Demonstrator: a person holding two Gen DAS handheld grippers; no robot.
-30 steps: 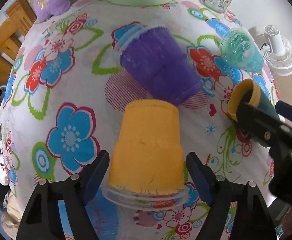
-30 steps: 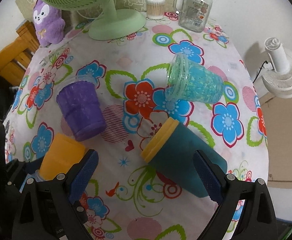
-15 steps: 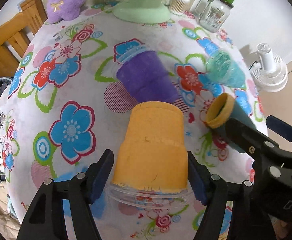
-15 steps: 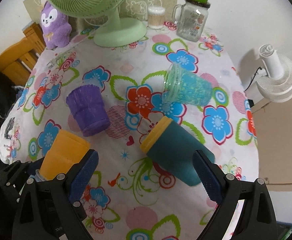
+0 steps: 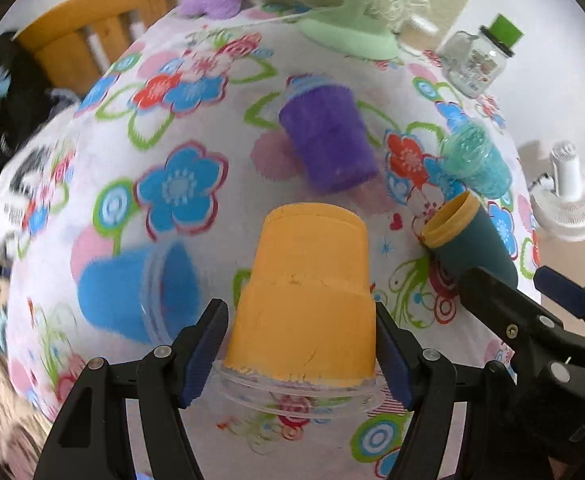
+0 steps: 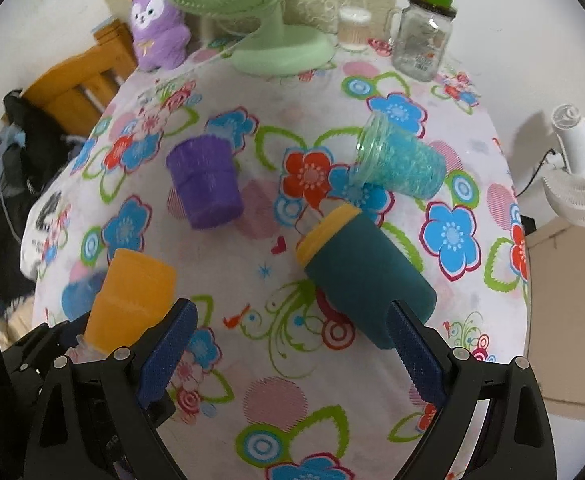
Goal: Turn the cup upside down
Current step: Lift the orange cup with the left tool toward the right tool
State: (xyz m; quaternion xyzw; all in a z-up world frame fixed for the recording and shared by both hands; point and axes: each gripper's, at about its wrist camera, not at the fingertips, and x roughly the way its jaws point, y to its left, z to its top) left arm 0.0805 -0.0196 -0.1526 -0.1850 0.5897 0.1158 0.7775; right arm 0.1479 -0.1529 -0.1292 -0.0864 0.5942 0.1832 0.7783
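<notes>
My left gripper (image 5: 298,352) is shut on an orange cup (image 5: 308,296) near its clear rim, and holds it above the floral tablecloth with its base pointing away from me. The orange cup also shows in the right wrist view (image 6: 132,300), at the lower left. My right gripper (image 6: 288,352) is open and empty, just short of a dark teal cup with a yellow rim (image 6: 364,268) that lies on its side. A purple cup (image 6: 204,184), a clear turquoise cup (image 6: 400,160) and a blue cup (image 5: 132,292) lie on their sides on the cloth.
A green table fan (image 6: 276,40), a purple plush toy (image 6: 160,28), a glass jar with a green lid (image 6: 424,36) and a small cotton-swab pot (image 6: 352,28) stand at the far edge. A wooden chair (image 6: 76,84) is at the left, a white fan (image 6: 576,176) off the table at the right.
My left gripper has lifted the orange cup higher and drawn back, so more of the table and the blue cup show. My right gripper has also risen and stays open.
</notes>
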